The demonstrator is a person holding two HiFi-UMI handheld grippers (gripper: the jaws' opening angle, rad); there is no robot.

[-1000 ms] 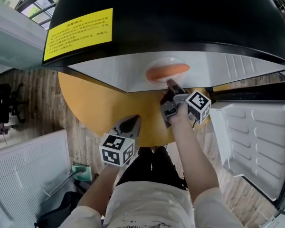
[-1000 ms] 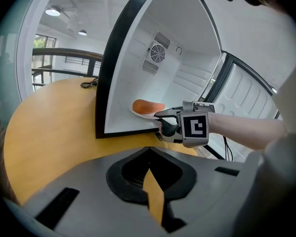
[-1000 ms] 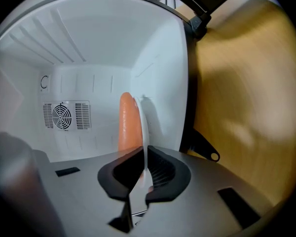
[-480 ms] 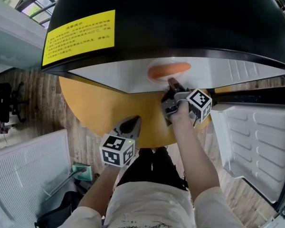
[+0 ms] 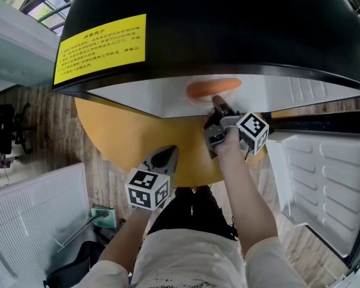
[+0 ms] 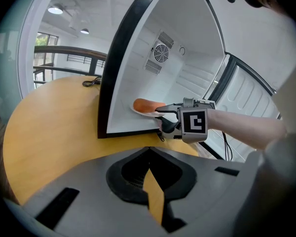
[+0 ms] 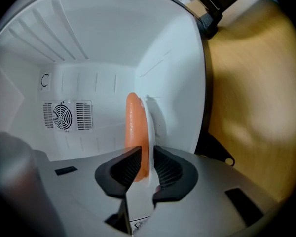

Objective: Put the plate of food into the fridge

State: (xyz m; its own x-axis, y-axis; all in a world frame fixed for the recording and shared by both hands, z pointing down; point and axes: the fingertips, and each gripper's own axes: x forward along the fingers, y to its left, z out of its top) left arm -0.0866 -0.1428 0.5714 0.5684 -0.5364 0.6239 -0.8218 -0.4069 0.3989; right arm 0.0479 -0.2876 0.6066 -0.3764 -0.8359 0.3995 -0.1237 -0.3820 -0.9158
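Observation:
A white plate with an orange sausage lies on the white floor of the open fridge, just inside its front edge. My right gripper reaches in from the table side. Its jaws are opening, with the plate's near rim still between them and the sausage just beyond. From the left gripper view the right gripper sits at the plate. My left gripper hangs back over the yellow table, shut and holding nothing.
The fridge is black outside with a yellow label and stands on the round table. Its door hangs open to the right. A fan grille sits on the inner back wall. A white panel stands on the wooden floor to the left.
The right gripper and the plate have edged slightly deeper into the fridge. The left gripper has stayed where it was.

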